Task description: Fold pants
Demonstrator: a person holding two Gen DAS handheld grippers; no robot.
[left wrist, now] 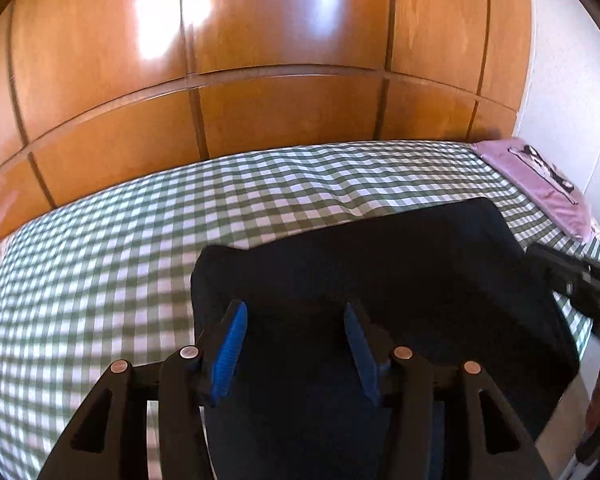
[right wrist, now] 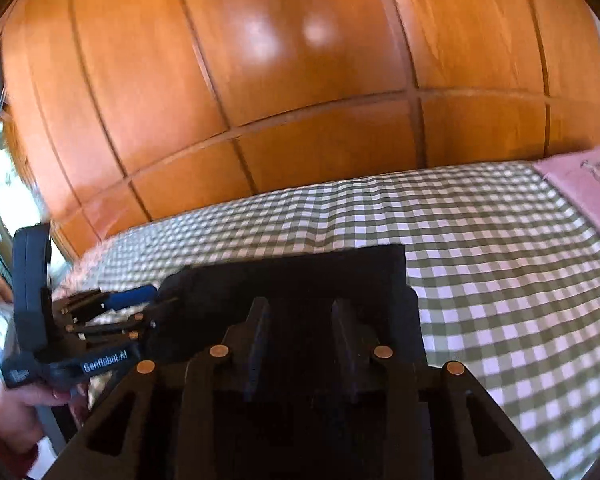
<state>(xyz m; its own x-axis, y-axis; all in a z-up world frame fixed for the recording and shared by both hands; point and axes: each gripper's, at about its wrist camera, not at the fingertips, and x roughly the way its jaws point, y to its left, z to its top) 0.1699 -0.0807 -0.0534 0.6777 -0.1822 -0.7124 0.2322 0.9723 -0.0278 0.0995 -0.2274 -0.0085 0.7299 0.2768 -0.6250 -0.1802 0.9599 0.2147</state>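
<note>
Two handheld grippers hover over dark folded pants [left wrist: 400,280] lying on a green-checked bed [left wrist: 100,260] beside a wooden wardrobe [left wrist: 260,40]. Left gripper [left wrist: 294,316] stands spread, its blue pads [left wrist: 230,352] apart above the cloth at the pants' near edge. Right gripper [right wrist: 300,320] is partly spread above the pants, gripping nothing that can be made out. A pink pillow [left wrist: 540,184] lies beyond the pants at the bed's end.

You are working in a home bedroom: a bed with a green-and-white checked cotton sheet [left wrist: 260,184] stands against a glossy orange-brown wooden panelled wardrobe [left wrist: 260,40]. A lilac printed pillow [left wrist: 540,184] lies at the head, beside a white wall [left wrist: 572,80].
</note>
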